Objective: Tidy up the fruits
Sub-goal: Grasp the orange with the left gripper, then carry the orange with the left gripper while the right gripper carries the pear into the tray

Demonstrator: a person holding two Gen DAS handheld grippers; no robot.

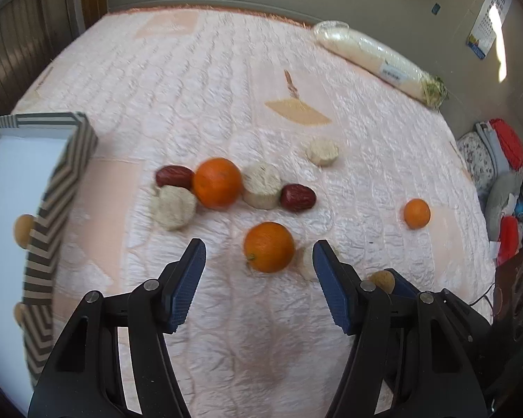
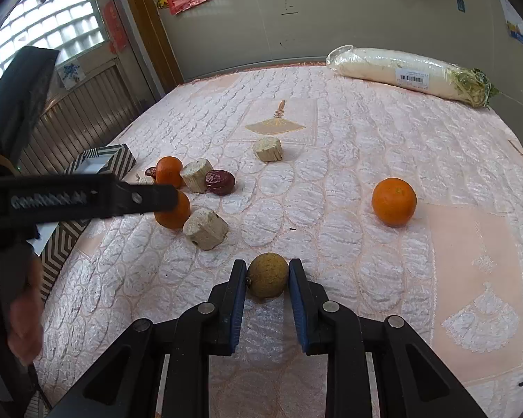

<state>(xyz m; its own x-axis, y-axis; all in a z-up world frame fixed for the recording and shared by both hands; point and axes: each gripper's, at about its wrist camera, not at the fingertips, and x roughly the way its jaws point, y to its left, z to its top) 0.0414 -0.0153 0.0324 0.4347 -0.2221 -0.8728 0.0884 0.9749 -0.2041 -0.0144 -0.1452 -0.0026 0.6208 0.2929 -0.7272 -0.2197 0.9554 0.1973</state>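
My left gripper [image 1: 259, 256] is open and empty just above the bed, with an orange [image 1: 269, 247] between and ahead of its fingertips. A second orange [image 1: 217, 183], two red dates [image 1: 174, 176] [image 1: 298, 197] and pale root chunks [image 1: 261, 184] lie beyond it. A third orange [image 1: 416, 213] lies alone to the right. My right gripper [image 2: 267, 275] is shut on a small brown longan [image 2: 267, 276] at bed level. That longan also shows in the left wrist view [image 1: 383, 280]. The striped box [image 1: 66, 177] at left holds small brown fruits [image 1: 23, 230].
The pink quilted bedspread [image 2: 331, 191] covers the surface. A wrapped white radish [image 2: 408, 71] lies at the far right by the wall. The left gripper's arm [image 2: 80, 196] crosses the right wrist view at left, over the box [image 2: 104, 160]. Clutter sits off the bed's right edge [image 1: 505, 181].
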